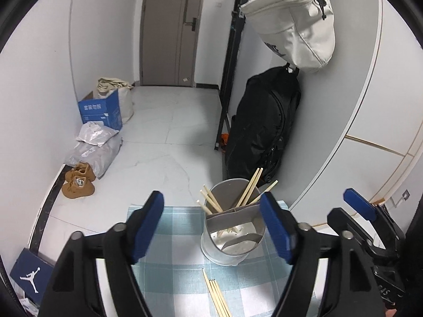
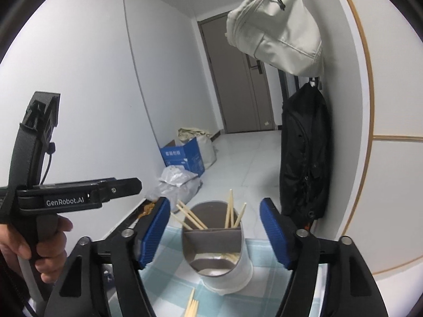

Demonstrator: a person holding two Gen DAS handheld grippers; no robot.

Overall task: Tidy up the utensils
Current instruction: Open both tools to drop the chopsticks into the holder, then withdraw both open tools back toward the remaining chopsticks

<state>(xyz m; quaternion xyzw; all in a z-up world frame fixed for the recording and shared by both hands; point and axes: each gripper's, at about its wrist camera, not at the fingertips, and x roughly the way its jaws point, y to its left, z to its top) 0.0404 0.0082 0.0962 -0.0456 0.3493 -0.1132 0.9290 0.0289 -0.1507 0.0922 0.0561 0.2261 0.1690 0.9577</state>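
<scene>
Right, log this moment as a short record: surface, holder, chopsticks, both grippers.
surface: blue-and-white checked cloth
holder: metal utensil holder with dividers, upright on the cloth
chopsticks in holder: wooden chopsticks leaning in its rear compartments
chopsticks loose: a bundle of chopsticks lying on the cloth in front of the holder
left gripper: open, nothing between the pads
right gripper: open, nothing held

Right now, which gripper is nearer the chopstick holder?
Right, narrowly. The right gripper faces the holder centred just ahead of its open fingers; the left gripper sits further left, with the holder by its right finger.
</scene>
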